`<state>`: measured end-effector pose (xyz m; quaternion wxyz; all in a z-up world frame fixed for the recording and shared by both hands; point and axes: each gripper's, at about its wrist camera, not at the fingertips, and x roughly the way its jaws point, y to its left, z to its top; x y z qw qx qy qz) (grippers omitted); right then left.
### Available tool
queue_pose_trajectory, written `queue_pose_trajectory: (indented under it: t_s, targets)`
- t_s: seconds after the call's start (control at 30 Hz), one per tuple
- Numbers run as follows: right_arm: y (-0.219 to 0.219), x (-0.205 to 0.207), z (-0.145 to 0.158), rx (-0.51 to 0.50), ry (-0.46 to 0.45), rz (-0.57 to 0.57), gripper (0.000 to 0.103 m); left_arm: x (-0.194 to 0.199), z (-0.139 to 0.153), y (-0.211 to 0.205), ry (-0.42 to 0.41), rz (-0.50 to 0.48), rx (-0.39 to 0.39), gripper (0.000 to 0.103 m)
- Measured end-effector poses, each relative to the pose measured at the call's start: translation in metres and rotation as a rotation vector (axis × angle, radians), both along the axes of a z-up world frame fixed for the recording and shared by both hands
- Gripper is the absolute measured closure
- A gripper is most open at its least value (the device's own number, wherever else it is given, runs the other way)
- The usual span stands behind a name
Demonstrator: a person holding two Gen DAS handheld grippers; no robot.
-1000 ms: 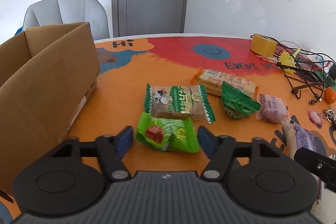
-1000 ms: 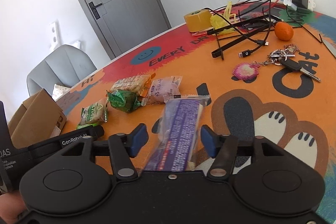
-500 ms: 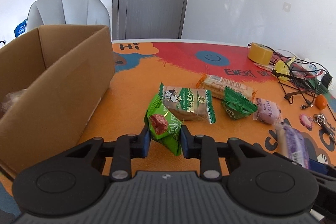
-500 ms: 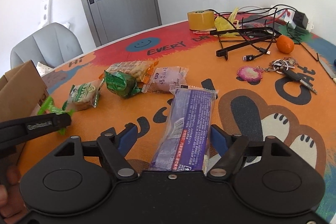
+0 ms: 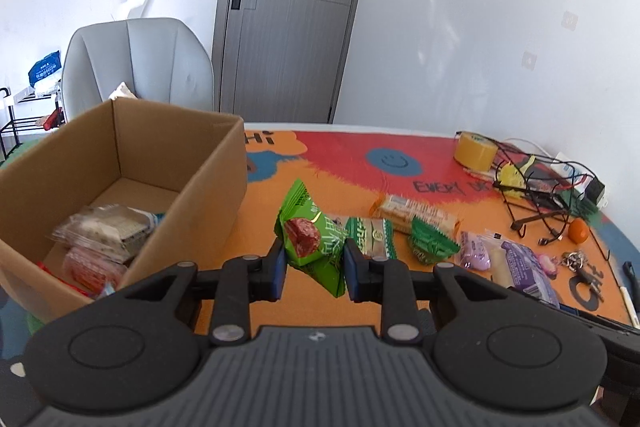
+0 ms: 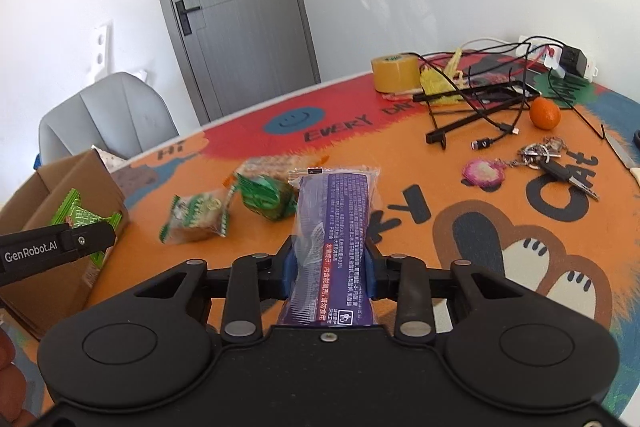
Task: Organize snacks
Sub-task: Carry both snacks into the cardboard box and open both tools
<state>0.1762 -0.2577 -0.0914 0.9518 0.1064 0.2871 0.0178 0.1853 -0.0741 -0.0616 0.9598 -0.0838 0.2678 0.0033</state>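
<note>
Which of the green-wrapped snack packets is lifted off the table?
The bright green packet with a red fruit picture, pinched in the left gripper; the other green packets lie on the table.

left gripper (image 5: 314, 269) raised, fingers pinched tight on a green packet (image 5: 314, 245); right gripper (image 6: 330, 269) clamped on a purple packet (image 6: 334, 239), held level

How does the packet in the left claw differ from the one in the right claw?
The green snack packet is short and squat, while the purple snack packet is long and narrow. The green one shows a red fruit picture; the purple one shows white printed text. The left claw holds the green one close to the cardboard box; the right claw holds the purple one over the snacks left on the table. Both are pinched and lifted.
</note>
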Motion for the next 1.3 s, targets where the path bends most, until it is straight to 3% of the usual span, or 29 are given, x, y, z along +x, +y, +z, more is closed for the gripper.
queue_pose_trajectory:
  t_s: [0.63,1.3]
  targets:
    - [0.051,0.001,0.042,0.039,-0.102,0.117,0.070,-0.023,0.039,0.052,-0.100,0.068,-0.031,0.075]
    - [0.120,0.028,0.058,0.053,-0.130,0.260,0.070,-0.005,0.041,0.121,-0.086,0.205,-0.042,0.075]
